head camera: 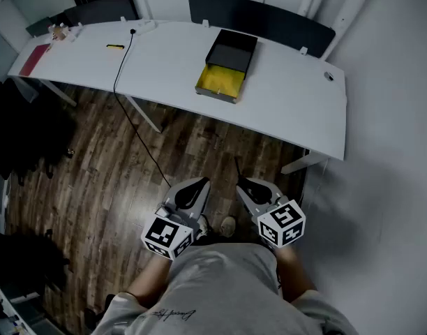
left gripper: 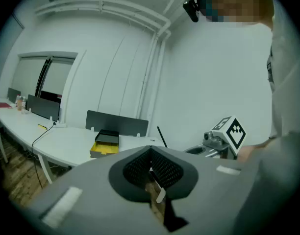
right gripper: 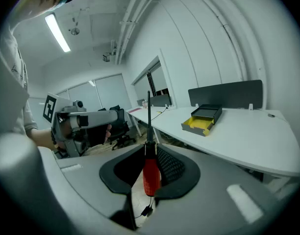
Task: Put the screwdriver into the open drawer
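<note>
The screwdriver (right gripper: 151, 173) has a red handle and a thin black shaft that points forward. My right gripper (right gripper: 150, 153) is shut on the handle. The head view shows that gripper (head camera: 252, 188) close to my body over the wood floor, with the shaft (head camera: 238, 167) sticking out ahead. A small black drawer unit (head camera: 233, 49) stands on the white table (head camera: 290, 110), its yellow drawer (head camera: 220, 82) pulled open towards the near edge. My left gripper (head camera: 193, 189) hangs beside the right one, its jaws (left gripper: 151, 155) shut on nothing. The drawer (left gripper: 104, 147) is far ahead of both.
A black cable (head camera: 123, 61) runs across the table and down to the floor. A small yellow item (head camera: 114, 47) and a red folder (head camera: 33, 60) lie at the table's far left. Dark partition panels (head camera: 262, 16) line its back edge. Black chairs (head camera: 18, 131) stand left; a wall closes the right.
</note>
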`<state>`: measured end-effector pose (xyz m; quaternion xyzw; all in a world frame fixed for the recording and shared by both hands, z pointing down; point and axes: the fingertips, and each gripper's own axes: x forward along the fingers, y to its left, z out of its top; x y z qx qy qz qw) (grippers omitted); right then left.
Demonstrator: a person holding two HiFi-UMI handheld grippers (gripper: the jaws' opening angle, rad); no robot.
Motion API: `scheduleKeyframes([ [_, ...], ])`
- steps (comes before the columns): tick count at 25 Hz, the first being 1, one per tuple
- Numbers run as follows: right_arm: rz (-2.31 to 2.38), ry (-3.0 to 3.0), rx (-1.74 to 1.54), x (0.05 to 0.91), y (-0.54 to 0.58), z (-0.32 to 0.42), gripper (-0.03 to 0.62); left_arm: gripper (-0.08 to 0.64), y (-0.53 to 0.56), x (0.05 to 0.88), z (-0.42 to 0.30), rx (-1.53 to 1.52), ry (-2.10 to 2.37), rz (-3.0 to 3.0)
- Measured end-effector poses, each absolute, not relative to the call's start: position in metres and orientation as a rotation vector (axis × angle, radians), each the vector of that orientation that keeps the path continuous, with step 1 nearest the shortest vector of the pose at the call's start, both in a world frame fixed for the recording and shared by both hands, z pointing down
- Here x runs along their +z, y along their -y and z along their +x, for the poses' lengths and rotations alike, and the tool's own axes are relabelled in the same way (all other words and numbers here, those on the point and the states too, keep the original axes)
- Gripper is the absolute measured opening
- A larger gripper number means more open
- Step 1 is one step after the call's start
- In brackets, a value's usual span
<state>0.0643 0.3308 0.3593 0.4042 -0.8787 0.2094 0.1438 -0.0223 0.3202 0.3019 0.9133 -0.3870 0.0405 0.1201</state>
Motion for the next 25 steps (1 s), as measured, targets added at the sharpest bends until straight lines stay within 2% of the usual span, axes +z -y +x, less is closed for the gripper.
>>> scheduleKeyframes([
  [10, 1.181, 2.534, 0.589, 0.354, -0.347, 0.057, 0.094, 0.000, -0.332, 0.306, -0.046, 0.139, 1.170, 2.640],
  [25, 1.089, 2.572, 0.605, 0.354, -0.351, 0.058, 0.094, 0.000, -0.335, 0.305, -0.044, 0.150, 1.229, 2.623],
])
